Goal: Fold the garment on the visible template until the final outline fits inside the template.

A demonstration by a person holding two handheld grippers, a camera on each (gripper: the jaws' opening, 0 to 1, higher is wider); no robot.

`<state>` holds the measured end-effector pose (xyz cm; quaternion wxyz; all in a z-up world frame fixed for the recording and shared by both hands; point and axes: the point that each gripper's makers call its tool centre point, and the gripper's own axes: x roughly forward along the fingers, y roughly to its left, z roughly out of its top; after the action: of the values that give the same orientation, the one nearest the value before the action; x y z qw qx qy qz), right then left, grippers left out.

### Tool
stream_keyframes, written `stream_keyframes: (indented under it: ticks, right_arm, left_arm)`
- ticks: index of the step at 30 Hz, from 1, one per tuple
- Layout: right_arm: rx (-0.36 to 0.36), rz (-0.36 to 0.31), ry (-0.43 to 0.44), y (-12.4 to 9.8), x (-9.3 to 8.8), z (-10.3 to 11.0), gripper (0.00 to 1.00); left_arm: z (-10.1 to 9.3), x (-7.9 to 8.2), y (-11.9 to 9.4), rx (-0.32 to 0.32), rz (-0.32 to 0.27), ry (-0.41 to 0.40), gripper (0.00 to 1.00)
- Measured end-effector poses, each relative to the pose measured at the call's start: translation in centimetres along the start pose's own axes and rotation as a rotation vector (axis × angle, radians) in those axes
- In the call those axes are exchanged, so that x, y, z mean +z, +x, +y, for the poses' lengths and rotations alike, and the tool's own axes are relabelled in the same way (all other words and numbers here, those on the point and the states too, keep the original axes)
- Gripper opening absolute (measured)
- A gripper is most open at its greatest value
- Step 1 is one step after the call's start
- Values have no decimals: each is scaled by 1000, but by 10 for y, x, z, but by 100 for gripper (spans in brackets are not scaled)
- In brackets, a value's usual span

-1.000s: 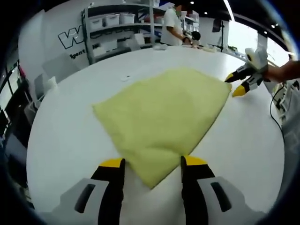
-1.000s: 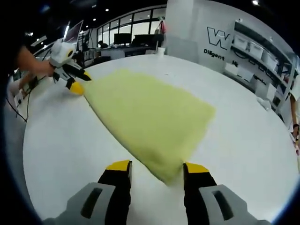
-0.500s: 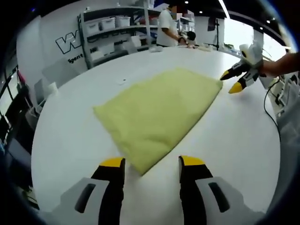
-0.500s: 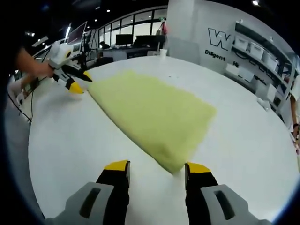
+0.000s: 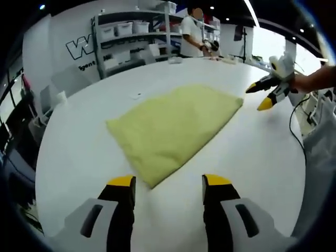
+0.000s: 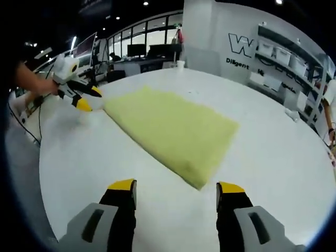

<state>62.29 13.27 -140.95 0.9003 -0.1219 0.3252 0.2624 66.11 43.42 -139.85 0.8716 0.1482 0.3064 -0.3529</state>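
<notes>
Left gripper view: left gripper w/ jaws spread wide, nothing between them, just short of the near corner of the folded yellow garment, which lies flat mid white table; right gripper sits off the far corner, jaws apart. Right gripper view: left gripper at upper left beside the cloth's far corner, garment flat in the centre, right gripper spread and empty, near corner just ahead, not touching. Shelving and a person stand past the table.

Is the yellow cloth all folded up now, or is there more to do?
Partly. The yellow cloth lies flat on the white table, apparently already folded. Nothing is in hand: the left gripper and right gripper are open, off its corners. No template shows, so fit can't be judged.
</notes>
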Motion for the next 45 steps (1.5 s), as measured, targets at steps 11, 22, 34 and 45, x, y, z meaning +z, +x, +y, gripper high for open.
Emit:
stream_keyframes:
  ticks: [11, 22, 34, 45]
  right_arm:
    - [10, -28, -2, -13, 1, 14, 67]
    - [26, -78, 22, -28, 2, 33, 84]
    - [-1, -146, 83, -49, 5, 47, 99]
    - [-38, -182, 123, -67, 1, 57, 99]
  left_arm:
    - [-7, -8, -16, 17, -24, -45, 59]
    - [-27, -4, -33, 15, -87, -98, 75]
    - [-42, -9, -53, 43, -140, -124, 93]
    - [-59, -24, -72, 80, -145, -101, 99]
